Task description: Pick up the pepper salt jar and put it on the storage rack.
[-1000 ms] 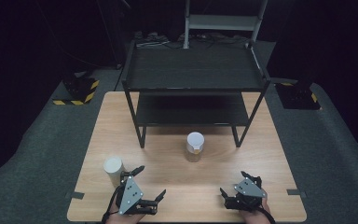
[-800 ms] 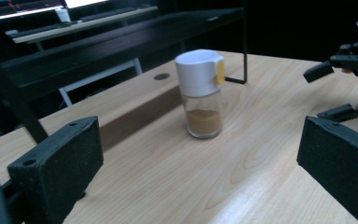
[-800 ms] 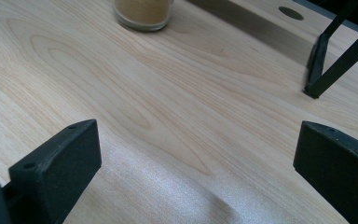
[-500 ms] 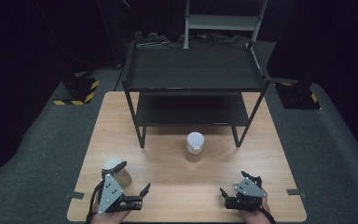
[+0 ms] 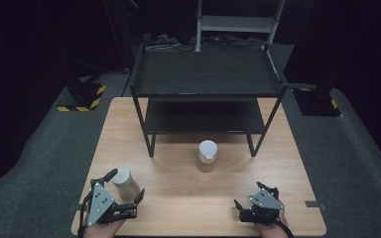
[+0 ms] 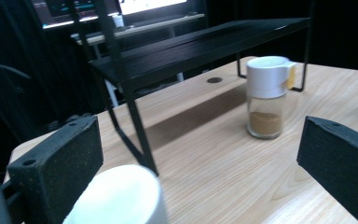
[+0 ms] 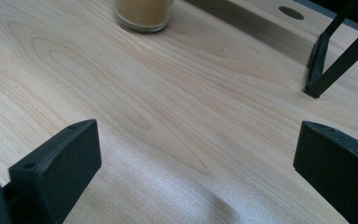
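Over the last second the left gripper (image 5: 124, 191) had slid leftward until its wide-apart jaws bracketed the near jar (image 5: 122, 178), seemingly not yet touching it, while the right gripper (image 5: 254, 200), also spread, idled on the surface (image 5: 178, 203).

Both hands sat low at the near edge. Left gripper (image 5: 124, 191) was wide open, angled up and to the right. Right gripper (image 5: 255, 196) was open too, resting flat, pointing forward-left.

Left claw (image 5: 125, 191) now around tilted jar (image 5: 123, 180)
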`<state>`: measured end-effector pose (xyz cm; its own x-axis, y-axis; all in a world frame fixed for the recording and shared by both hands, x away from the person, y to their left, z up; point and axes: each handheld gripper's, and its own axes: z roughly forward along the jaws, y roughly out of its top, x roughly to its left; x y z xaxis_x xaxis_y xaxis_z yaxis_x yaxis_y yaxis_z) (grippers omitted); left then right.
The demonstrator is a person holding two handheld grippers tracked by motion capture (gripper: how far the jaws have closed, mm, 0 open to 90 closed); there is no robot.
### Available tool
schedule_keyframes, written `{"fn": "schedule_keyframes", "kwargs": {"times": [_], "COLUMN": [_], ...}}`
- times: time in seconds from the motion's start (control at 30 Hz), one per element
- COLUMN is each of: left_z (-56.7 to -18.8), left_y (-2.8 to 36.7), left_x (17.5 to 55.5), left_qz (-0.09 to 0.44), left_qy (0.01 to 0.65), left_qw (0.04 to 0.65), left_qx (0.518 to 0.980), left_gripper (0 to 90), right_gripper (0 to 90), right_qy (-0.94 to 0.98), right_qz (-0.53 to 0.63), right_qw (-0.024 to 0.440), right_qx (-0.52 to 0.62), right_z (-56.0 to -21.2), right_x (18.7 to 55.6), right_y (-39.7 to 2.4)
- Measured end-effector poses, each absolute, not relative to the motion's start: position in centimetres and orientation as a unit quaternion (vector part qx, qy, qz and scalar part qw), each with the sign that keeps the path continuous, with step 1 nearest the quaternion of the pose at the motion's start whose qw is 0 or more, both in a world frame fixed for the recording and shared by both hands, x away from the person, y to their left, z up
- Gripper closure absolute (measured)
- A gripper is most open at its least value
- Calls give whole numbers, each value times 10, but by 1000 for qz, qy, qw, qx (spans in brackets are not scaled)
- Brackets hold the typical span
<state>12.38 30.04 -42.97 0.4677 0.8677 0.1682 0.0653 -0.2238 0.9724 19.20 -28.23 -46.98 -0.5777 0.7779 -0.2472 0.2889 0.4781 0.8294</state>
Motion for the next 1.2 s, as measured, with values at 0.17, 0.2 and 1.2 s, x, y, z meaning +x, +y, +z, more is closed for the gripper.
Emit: {"fn": "schedule_keyframes", "kwargs": {"times": [0.17,0.2,1.2], "left_z": [-433,-436,-470], "left_y": [306,308,318], "left_x": [126,127,148], "left_qz": [389,389,349], "left_qy": [358,363,416], "left_qw": [512,510,504], "left_qx": [677,676,671], "left_gripper": [4,4,52], "right_gripper": [0,0,0], "right_qy": [799,800,800], "right_qz": [387,387,387], "right_qw": [316,316,315], "right_qx": [334,333,334], "right_z": [-470,-470,-470], "right_x": [192,192,192], "right_y": [-282,-282,-283]}}
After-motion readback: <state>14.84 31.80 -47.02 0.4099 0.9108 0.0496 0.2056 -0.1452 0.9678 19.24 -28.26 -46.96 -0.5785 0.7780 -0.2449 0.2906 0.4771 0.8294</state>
